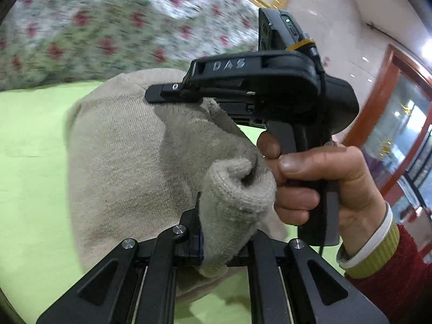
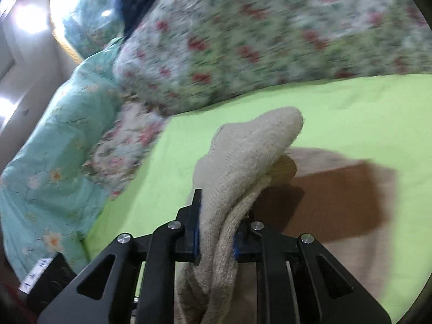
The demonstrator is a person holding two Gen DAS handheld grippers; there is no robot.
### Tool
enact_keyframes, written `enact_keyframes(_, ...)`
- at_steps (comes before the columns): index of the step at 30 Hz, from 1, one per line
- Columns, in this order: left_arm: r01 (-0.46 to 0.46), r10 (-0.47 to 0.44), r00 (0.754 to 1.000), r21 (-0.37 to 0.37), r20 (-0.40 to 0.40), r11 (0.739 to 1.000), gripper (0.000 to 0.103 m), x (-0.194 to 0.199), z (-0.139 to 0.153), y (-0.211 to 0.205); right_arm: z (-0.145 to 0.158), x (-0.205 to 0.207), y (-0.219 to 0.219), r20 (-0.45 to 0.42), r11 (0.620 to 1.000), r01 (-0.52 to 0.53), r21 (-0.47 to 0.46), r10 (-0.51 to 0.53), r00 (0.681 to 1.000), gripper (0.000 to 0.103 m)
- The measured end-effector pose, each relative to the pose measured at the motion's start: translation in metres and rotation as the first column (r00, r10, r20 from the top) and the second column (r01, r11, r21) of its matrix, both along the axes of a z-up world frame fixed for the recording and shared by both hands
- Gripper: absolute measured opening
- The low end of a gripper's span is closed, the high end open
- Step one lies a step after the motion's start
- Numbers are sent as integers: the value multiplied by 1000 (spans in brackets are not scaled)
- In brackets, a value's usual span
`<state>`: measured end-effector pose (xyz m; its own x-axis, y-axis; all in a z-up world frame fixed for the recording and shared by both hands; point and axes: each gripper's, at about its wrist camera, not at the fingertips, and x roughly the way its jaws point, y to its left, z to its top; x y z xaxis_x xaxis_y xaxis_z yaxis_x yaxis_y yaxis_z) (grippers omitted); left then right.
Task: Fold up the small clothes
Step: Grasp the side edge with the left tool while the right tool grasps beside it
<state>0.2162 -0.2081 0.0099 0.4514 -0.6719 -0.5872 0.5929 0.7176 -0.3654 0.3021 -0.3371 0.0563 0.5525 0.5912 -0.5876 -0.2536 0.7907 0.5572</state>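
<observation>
A beige knitted garment (image 1: 121, 148) hangs bunched over the lime-green bed sheet (image 1: 32, 162). At the bottom of the left wrist view, my left gripper (image 1: 224, 229) is shut on a rolled fold of it. A person's hand (image 1: 324, 175) holds my right gripper (image 1: 162, 95), whose fingers lie along the garment's upper edge. In the right wrist view, my right gripper (image 2: 218, 216) is shut on a thick fold of the beige garment (image 2: 243, 148), which stands up in a hump. A flatter, shadowed part (image 2: 337, 189) lies on the sheet (image 2: 351, 108) behind it.
A floral quilt (image 1: 108, 27) is heaped along the far side of the bed and shows again as the floral quilt (image 2: 270, 40). A turquoise flowered cover (image 2: 54, 148) lies at the left. A red-brown wooden frame with glass (image 1: 391, 94) stands at the right.
</observation>
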Motion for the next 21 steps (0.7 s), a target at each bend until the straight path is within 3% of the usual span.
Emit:
enact_keyframes(4, 49, -44, 994, 46, -98, 998, 8, 12, -36, -50, -41, -1, -54, -100, 995, 86, -41, -90, 991, 19)
enact_keyframes(8, 63, -52, 990, 78, -131, 995, 8, 14, -56, -72, -76, 0, -80, -173, 991, 126, -53, -134, 976, 19)
enact_keyframes(11, 56, -48, 992, 66, -115, 996, 8, 13, -53, -75, -72, -3, -85, -146, 991, 125, -45, -130, 981, 19)
enact_keyframes(18, 61, -54, 989, 51, -139, 997, 10, 17, -54, -76, -64, -1, -77, -74, 978, 120, -169, -134, 988, 21)
enact_keyframes(20, 75, -67, 986, 50, -152, 996, 18, 8, -53, -77, -67, -4, -78, -71, 965, 146, -218, -165, 984, 29)
enact_keyframes(21, 90, -83, 984, 37, -158, 995, 27, 4, -52, -73, -67, -7, -80, -64, 963, 158, -220, -176, 982, 34)
